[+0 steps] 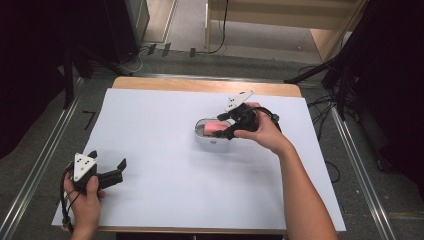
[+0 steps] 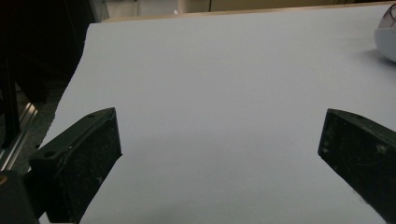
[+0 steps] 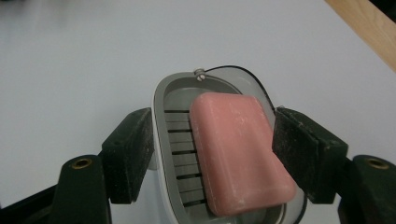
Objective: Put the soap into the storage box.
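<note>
At a tabletop point(image 1: 150, 200) covered by a white sheet, a person works with a pair of hand-held tongs, one in each hand. The right tongs point(image 3: 212, 140) straddle a white soap dish point(image 3: 161, 93) that sits near the far middle of the sheet; in the right gripper view one jaw stands outside the dish's wall on one side and the other jaw sits just beside the edge of a pink soap bar point(image 3: 238, 154) on the other. The jaws are parted, and a thin gap shows between the soap and the nearer jaw, so nothing is clamped. The soap lies tilted in the dish, one long edge riding up over the rim toward that jaw, the other resting on the slotted grey grate point(image 3: 180, 154) inside. A thin dark wire loop point(image 3: 233, 68) curves along the dish's far rim from a small screw.

In the high view, the right tongs point(image 1: 225, 127) reach over the dish point(image 1: 212, 137) from its right, with the person's right hand point(image 1: 262, 132) wrapped around the body and the grey three-cornered plate point(image 1: 237, 101) tipped up above it. The soap point(image 1: 216, 127) shows pink directly under the jaws.

The left tongs point(image 1: 107, 162) rest well apart from the dish, at the near left corner of the sheet, held by the left hand point(image 1: 85, 200). Their jaws are spread wide, with bare white sheet point(image 2: 219, 116) between them and the dish's edge point(image 2: 386, 39) far off ahead to their right.
</note>
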Tool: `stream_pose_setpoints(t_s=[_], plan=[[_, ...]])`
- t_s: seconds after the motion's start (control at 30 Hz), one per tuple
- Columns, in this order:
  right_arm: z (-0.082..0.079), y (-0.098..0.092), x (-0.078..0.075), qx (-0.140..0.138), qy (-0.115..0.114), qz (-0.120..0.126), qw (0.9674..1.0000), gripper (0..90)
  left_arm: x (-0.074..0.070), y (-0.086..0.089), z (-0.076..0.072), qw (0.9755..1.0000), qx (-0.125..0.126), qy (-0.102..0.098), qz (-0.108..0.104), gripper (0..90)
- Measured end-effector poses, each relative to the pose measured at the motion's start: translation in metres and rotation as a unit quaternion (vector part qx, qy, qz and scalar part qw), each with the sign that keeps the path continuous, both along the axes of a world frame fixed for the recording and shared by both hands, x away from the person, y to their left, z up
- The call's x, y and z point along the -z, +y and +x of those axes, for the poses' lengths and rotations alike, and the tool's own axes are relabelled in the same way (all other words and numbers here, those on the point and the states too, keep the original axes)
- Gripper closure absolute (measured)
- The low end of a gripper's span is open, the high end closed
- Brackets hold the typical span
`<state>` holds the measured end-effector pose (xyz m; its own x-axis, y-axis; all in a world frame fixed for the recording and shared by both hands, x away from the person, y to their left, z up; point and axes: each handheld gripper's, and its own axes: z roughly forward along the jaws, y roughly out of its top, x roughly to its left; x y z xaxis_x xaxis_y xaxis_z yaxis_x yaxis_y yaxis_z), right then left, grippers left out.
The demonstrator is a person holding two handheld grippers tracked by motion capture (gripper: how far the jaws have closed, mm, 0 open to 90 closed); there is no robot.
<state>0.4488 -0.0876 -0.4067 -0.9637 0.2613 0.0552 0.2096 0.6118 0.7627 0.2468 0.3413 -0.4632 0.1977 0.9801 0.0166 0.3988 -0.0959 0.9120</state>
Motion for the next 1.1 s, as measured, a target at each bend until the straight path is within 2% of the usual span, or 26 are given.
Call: stream_pose_setpoints(t_s=[0.17, 0.27, 0.4, 0.67, 1.1], plan=[[-0.008, -0.012, 0.002, 0.023, -0.002, 0.007, 0.9997, 28.0, 0.000, 0.000, 0.000, 1.0000, -0.001, -0.001, 0.000, 0.0], [-0.013, -0.023, 0.006, 0.038, 0.013, 0.018, 0.9990, 26.6, 0.000, -0.001, 0.000, 1.0000, -0.001, -0.002, 0.001, 0.0], [-0.018, -0.031, 0.008, 0.051, 0.009, 0.021, 0.9985, 25.5, 0.000, -0.001, 0.000, 1.0000, -0.001, -0.001, 0.001, 0.0], [-0.029, -0.051, 0.015, 0.100, 0.008, 0.022, 0.9948, 21.5, 0.000, -0.001, 0.000, 1.0000, -0.001, -0.002, 0.003, 0.0], [-0.042, -0.071, 0.021, 0.139, 0.001, 0.033, 0.9898, 17.9, 0.000, -0.001, 0.000, 1.0000, 0.001, 0.000, 0.006, 0.0]])
